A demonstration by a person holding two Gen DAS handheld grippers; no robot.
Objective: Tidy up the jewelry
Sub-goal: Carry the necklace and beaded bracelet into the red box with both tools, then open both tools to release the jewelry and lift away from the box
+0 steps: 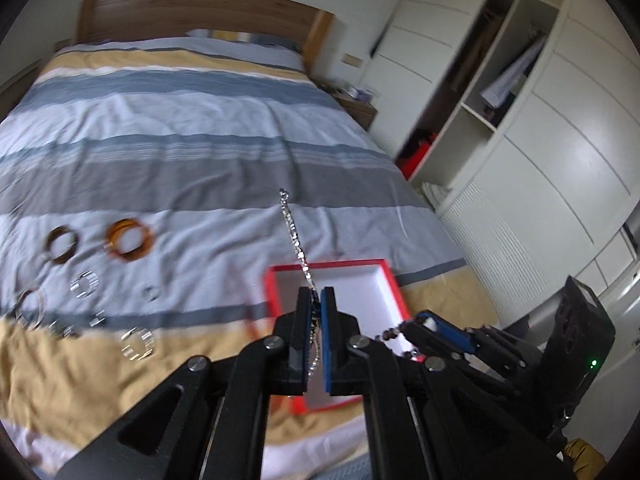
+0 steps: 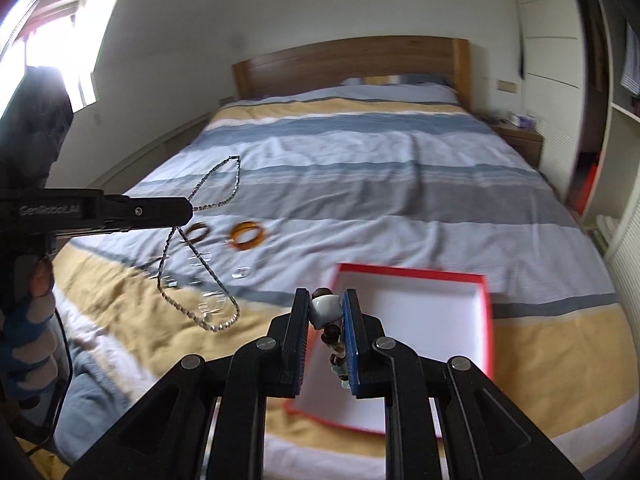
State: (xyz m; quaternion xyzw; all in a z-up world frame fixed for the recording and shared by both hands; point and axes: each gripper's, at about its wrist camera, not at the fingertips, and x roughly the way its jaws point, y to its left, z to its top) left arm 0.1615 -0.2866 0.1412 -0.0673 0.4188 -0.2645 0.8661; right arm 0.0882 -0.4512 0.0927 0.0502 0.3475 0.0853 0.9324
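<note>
Left gripper [image 1: 316, 294] pinching silver chain [image 1: 294, 236] — red box [image 1: 394, 280]

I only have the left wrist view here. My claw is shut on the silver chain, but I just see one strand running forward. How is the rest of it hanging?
Observer: From the right wrist view, the silver chain hangs from the left claw in two loops, one sticking up and forward, a longer one drooping below over the bed.
Operator: Is the low loop over the red box?
Observer: No, it hangs to the left of the red box, over the yellow stripe.
Operator: What is the right claw holding? I only see dark beads.
Observer: The right claw is shut on a beaded bracelet, gripping a pale, larger bead with dark beads trailing below.
</note>
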